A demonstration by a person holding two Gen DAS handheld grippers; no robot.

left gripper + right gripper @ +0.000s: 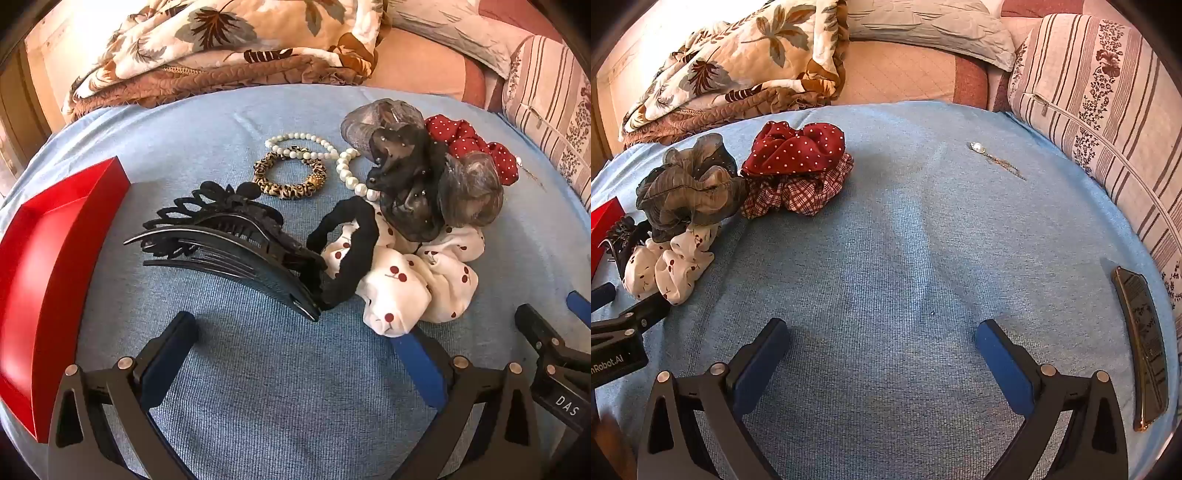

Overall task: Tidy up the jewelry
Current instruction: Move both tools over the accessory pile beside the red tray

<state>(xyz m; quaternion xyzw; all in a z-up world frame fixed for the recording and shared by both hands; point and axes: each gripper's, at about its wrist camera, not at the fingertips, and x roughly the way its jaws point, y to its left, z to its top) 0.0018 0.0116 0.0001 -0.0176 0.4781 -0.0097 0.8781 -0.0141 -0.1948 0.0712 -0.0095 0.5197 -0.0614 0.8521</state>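
My left gripper [295, 339] is open and empty, just short of a black hair claw clip [229, 240] and a black scrunchie [347, 251]. A white cherry-print scrunchie [417, 277], a grey organza scrunchie [424, 177], a red dotted scrunchie [472, 144], a pearl bracelet [325, 155] and a leopard bracelet [291, 177] lie beyond. A red tray [48, 251] is at the left. My right gripper [882, 343] is open and empty over bare blue cloth. A pearl pendant chain [990, 157] lies far ahead of it.
The blue cloth [905, 240] covers the work surface. A phone [1141, 343] lies at the right edge. A striped pillow [1108, 103] borders the right side and a floral quilt [738, 66] the back. A checked scrunchie [801, 192] sits under the red dotted scrunchie [794, 147].
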